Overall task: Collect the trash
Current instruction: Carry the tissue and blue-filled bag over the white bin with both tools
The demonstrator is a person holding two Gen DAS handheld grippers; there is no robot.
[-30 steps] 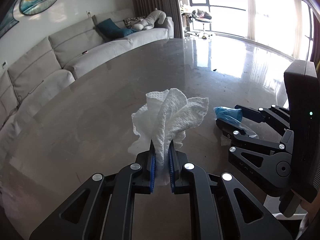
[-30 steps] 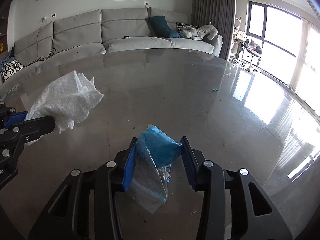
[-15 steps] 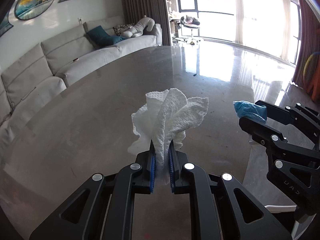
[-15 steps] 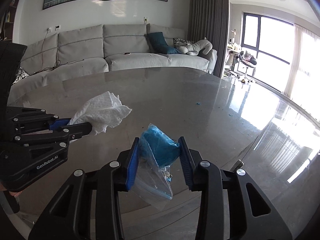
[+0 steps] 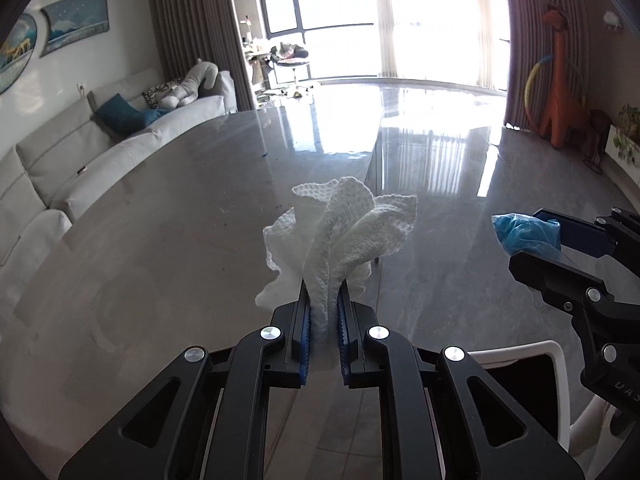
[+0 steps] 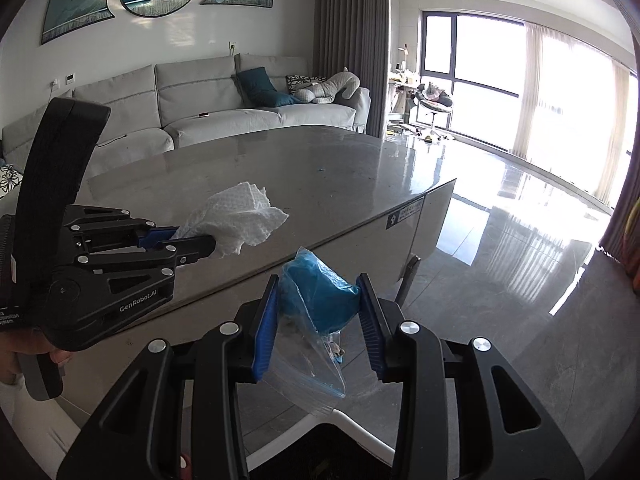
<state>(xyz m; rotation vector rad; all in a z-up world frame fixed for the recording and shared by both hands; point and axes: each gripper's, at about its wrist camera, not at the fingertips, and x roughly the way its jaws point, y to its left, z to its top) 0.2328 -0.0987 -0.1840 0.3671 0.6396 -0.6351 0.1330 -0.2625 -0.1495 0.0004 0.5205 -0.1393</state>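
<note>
With both pieces of trash already up off the table [image 5: 168, 216], what matters now is where they get dropped, and no bin shows clearly in either view. Only a white-rimmed dark opening [image 6: 352, 436] sits right under the right gripper [image 6: 318, 320] at 6 o'clock; it could be a bin or a chair, I cannot tell which.

The left gripper [image 5: 324, 312] has its pads [image 5: 305, 320] pressed nearly together, pinching the paper towel [image 5: 340, 236] by its lower end. The towel fans upward toward 12 o'clock, long axis along the fingers. In the right view the same gripper comes in from 9 o'clock, level, fingers pointing toward 3, towel [image 6: 236, 216] hanging over the table edge.

The right gripper is clamped on a clear bag [image 6: 316, 344] with a blue wad [image 6: 320, 300] inside; the bag's loose tail droops toward 5 o'clock. In the left view the wad [image 5: 524, 232] sits at 3 o'clock, well apart from the towel.

My read: the right hand is nearer that opening, nearly above it, so the bag likely goes first. The left hand would need to swing toward 3 o'clock, off the table.
</note>
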